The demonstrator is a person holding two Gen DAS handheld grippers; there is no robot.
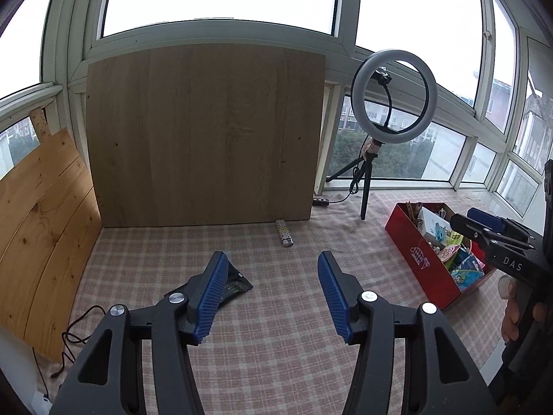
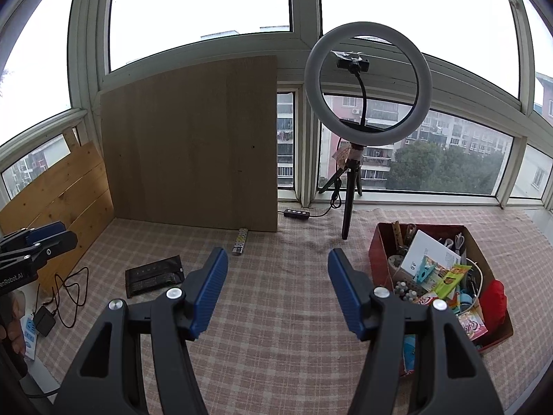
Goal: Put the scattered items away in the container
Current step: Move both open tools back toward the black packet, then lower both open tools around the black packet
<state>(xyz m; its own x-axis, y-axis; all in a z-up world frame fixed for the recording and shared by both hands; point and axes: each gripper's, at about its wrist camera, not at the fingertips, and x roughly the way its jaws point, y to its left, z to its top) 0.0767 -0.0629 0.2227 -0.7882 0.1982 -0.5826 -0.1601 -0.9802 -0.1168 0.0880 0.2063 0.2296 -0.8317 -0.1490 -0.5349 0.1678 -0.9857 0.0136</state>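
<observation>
Right of the left gripper, jaws apart, empty: right gripper, likewise, marked "DAS"; red box. Black pouch fully visible only from right wrist.

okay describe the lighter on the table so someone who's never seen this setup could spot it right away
Find the big wooden board leaning upright against the windows. At the foot of its right-hand end, on the checked tablecloth, lies the lighter: a slim patterned stick with a shiny metal tip facing the camera. The only other loose item, a flat black packet, is wider, darker and lies further left.
</observation>
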